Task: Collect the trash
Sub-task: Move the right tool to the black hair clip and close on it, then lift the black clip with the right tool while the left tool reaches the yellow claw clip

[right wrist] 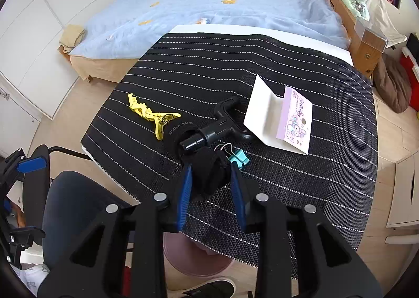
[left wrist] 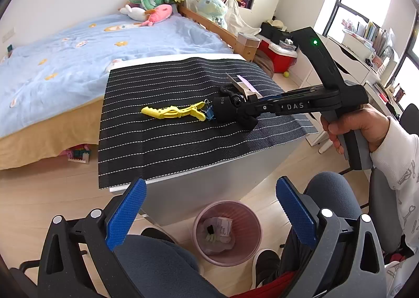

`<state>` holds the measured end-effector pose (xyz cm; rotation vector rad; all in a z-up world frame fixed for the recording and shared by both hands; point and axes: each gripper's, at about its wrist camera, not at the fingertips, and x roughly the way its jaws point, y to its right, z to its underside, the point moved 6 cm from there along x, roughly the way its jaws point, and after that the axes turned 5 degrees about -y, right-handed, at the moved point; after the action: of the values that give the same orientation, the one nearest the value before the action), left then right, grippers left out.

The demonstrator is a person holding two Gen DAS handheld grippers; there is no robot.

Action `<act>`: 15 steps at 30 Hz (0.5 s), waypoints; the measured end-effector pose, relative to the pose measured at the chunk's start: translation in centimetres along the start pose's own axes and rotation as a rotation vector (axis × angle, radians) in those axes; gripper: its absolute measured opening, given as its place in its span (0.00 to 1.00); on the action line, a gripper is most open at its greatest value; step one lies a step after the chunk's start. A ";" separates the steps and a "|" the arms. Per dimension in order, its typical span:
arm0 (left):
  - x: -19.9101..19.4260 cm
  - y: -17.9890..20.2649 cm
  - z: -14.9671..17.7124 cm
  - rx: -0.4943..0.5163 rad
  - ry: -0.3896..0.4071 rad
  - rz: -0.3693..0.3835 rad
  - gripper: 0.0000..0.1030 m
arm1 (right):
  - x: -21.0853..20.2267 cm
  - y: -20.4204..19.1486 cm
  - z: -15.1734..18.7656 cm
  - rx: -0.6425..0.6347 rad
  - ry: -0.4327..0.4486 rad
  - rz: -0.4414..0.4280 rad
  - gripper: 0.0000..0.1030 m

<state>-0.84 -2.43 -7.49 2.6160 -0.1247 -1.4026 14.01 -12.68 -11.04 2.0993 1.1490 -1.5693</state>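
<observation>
My right gripper [right wrist: 210,180] is closed around a black foam-handled tool [right wrist: 209,172] with a T-shaped end [right wrist: 222,125] lying on the striped mat [right wrist: 301,180]. It also shows in the left wrist view [left wrist: 225,109]. A white and purple folded card [right wrist: 280,117] lies just beyond it, a teal binder clip [right wrist: 238,159] touches its right side, and a yellow hair clip [right wrist: 149,114] lies to the left. My left gripper [left wrist: 209,215] is open and empty above a pink trash bin [left wrist: 227,232] on the floor, which holds some scraps.
The mat covers a white table [left wrist: 209,183]. A bed with a blue quilt [left wrist: 91,44] stands behind it. My knees [left wrist: 157,266] and a chair [left wrist: 385,206] are below. A desk [left wrist: 348,60] and a red box [left wrist: 280,60] stand at the right.
</observation>
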 end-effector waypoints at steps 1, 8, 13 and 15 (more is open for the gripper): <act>0.0 0.1 0.0 0.001 0.000 0.000 0.93 | -0.1 0.0 0.0 -0.006 0.002 0.000 0.24; -0.2 0.5 -0.2 0.015 0.000 -0.002 0.93 | -0.9 -0.4 -0.1 -0.024 0.027 -0.017 0.17; -0.3 0.6 -0.5 0.019 0.003 -0.006 0.93 | -1.9 -0.8 -0.4 -0.026 0.057 -0.029 0.16; -0.3 0.7 -0.7 0.022 0.005 -0.006 0.93 | -2.4 -0.9 -0.4 -0.024 0.073 -0.031 0.16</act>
<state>-0.44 -2.95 -6.76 2.6395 -0.1318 -1.4048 13.44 -12.87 -8.48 2.1488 1.2243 -1.4960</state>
